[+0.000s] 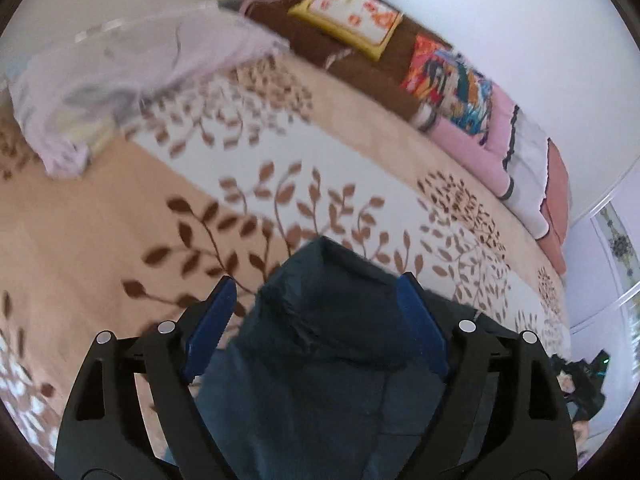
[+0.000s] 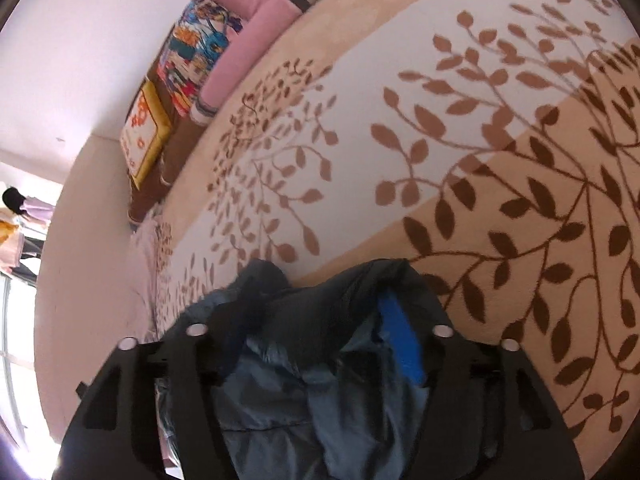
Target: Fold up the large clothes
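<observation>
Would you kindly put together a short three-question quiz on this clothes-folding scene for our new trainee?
1. True or false: the left gripper has dark blue garment lying between its fingers.
2. Multiple choice: what covers the bed under the garment? A) plain grey sheet B) beige blanket with brown leaves C) striped towel
3. Fill in: the yellow-edged cushion lies on a ____ blanket near the wall.

Key
1. True; the fingers stand wide apart, with cloth between them.
2. B.
3. Brown. The right gripper is also wrapped in the same garment, which hides its left finger.
</observation>
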Available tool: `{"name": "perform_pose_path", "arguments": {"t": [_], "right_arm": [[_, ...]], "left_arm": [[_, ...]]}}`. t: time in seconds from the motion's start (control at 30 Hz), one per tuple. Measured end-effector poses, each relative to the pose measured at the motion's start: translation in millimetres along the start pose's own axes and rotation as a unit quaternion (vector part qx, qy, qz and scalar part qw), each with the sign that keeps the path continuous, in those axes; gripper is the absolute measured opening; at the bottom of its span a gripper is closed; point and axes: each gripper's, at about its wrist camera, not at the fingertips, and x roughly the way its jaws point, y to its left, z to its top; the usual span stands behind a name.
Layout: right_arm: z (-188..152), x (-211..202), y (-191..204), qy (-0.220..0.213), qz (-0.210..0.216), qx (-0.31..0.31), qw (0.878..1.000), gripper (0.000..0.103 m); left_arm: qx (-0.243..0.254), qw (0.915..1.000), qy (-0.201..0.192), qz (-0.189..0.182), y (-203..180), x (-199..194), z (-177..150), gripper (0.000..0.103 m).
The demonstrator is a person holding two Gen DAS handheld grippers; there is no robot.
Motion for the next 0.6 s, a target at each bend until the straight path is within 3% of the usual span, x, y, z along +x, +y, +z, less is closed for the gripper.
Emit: {"name": "perform_pose_path", "arguments": {"t": [0.07,0.27,0.5,0.6], "right_arm": [[-1,-10,5,-0.026,-0.015,-0.011,0.999,0.081],[-13,-41,10,-0.061,-0.042,-0.057,0.996,0.081],[-93,-97,-22,-0.061,-0.093,-0.141,0.984,0.081],[-130,-114,-45,-0.06,-0.11,-0.144,0.982,0.082]], "left_arm": [[0.019,0.9998,-0.003,0.006,-3,-10,-3,0.082],[0.079,0.9964,0.01,0.027,2,-39,-35,0.082],[0.083,0.995,0.044,0.032,42,-77,-99,0.082],[0.065,0.9954,0.064,0.028,60,-84,-129,0.082]]}}
